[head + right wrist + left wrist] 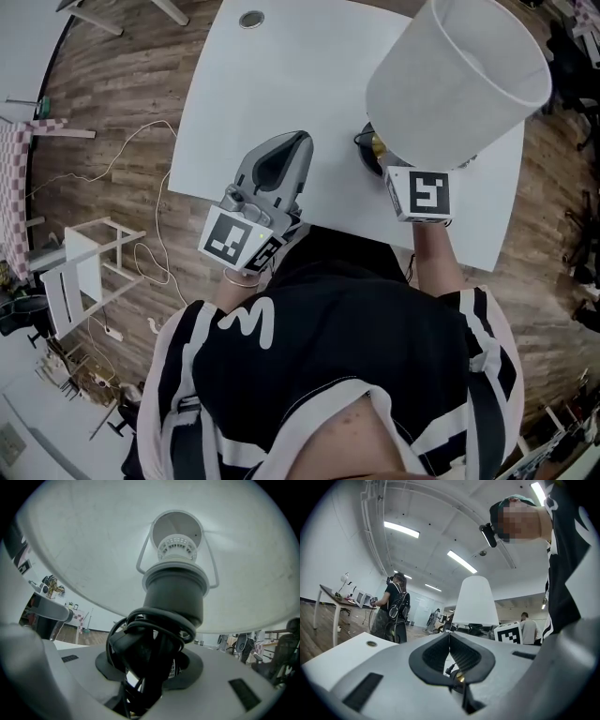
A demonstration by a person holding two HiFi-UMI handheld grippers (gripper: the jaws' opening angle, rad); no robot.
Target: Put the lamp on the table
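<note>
Gripping the lamp [457, 86] by its dark stem, my right gripper [151, 654] has its fingers clamped over the black cord [140, 634] wound around that stem. The white shade [93, 550] fills the space above them. The lamp stands upright over the near right part of the white counter [281, 75]; whether its base touches the surface I cannot tell. My left gripper [292, 148] hangs beside it over the counter's near edge, fingers [433, 656] pressed together on nothing.
</note>
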